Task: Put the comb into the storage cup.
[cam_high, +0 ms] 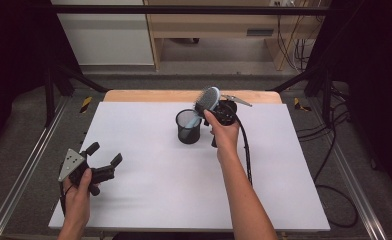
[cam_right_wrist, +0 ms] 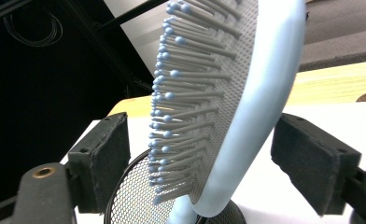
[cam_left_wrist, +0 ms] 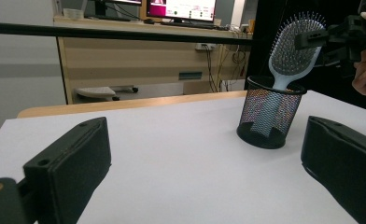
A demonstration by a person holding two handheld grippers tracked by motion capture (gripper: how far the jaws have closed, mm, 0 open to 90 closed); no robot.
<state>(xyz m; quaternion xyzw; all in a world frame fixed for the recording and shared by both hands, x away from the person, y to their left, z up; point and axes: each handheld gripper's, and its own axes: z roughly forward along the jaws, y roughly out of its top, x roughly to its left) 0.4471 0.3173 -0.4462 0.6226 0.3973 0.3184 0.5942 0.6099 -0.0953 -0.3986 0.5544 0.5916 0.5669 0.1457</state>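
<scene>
While our right gripper (cam_right_wrist: 200, 158) sits spread either side of the blue paddle hairbrush (cam_right_wrist: 246, 107), pads clear, brush stands handle-down in the black mesh cup (cam_high: 188, 127) on the worktop (cam_high: 159, 170); left gripper (cam_high: 104, 159) released, holding nothing.

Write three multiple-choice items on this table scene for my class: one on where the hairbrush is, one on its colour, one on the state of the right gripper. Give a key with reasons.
1. Where does the hairbrush stand?
A. Handle down in the black mesh cup
B. Flat on the white table
C. Between the left gripper's jaws

2. What colour is the hairbrush's body?
A. Red
B. Light blue
C. Green

3. How are the right gripper's jaws?
A. Pressed on the brush head
B. Shut on the cup's rim
C. Apart on either side of the brush head, clear of it

Key: A, the left gripper view shows the handle inside the cup; B, the right gripper view shows a pale blue back; C, that view shows gaps between both pads and the brush.
</scene>
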